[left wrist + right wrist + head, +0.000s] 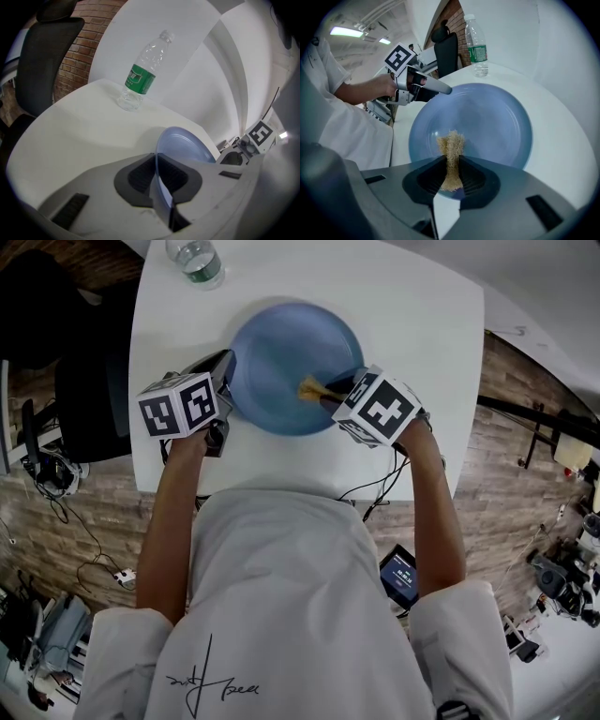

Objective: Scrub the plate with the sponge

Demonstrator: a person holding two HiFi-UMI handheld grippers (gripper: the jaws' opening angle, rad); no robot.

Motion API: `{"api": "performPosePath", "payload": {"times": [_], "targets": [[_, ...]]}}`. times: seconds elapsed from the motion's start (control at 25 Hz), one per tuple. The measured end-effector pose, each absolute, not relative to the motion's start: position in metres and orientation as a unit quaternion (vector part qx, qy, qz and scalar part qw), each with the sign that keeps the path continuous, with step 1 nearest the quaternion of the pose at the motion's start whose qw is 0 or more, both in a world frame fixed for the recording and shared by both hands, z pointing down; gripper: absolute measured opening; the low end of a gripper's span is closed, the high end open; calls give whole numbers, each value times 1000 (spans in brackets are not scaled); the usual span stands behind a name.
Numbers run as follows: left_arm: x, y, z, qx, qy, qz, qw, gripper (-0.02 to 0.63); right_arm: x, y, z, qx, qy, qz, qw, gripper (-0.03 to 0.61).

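**Table and plate.** A white table (412, 324) fills the upper half of the head view. A round blue plate (281, 343) sits on it near the centre of the frame, face up. A clear water bottle (197, 261) with a green label stands upright at the top edge of the frame, well apart from the plate.

**Left gripper.** The left gripper (225, 369) meets the plate at the plate's left rim in the head view. In the left gripper view its jaws are clamped on that rim (157, 161). The thin blue edge runs between the two dark pads, and the rest of the plate (185, 145) extends toward the centre right of the frame. The bottle (143, 75) stands beyond it at upper centre. A dark chair (42, 51) occupies the upper left.

**Right gripper.** The right gripper (333, 395) comes in over the plate's right side in the head view and points steeply down. In the right gripper view its jaws (451, 174) are closed on a tan, fibrous sponge (451, 150). The sponge is squeezed narrow between the pads. Its frayed free end lies on the plate's inner surface (492, 117), at lower centre of the frame.

**Cross-view check.** The right gripper view also shows the left gripper (447, 90) at the plate's far rim, upper left of centre, with a hand (382, 86) behind it.
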State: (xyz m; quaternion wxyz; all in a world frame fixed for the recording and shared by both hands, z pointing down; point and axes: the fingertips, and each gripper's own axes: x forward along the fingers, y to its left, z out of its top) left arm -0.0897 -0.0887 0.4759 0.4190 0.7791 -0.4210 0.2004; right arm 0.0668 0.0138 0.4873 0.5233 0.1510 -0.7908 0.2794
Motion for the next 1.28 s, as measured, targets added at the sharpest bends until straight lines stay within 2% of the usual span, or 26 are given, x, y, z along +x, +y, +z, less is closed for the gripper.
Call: {"api": "performPosePath", "payload": {"times": [0.76, 1.28], "targets": [[-88, -89, 477, 782, -419, 204, 414, 9, 86, -22, 488, 229, -780, 227, 537, 61], [-90, -84, 481, 780, -415, 213, 418, 11, 94, -57, 494, 317, -763, 213, 521, 61]]}}
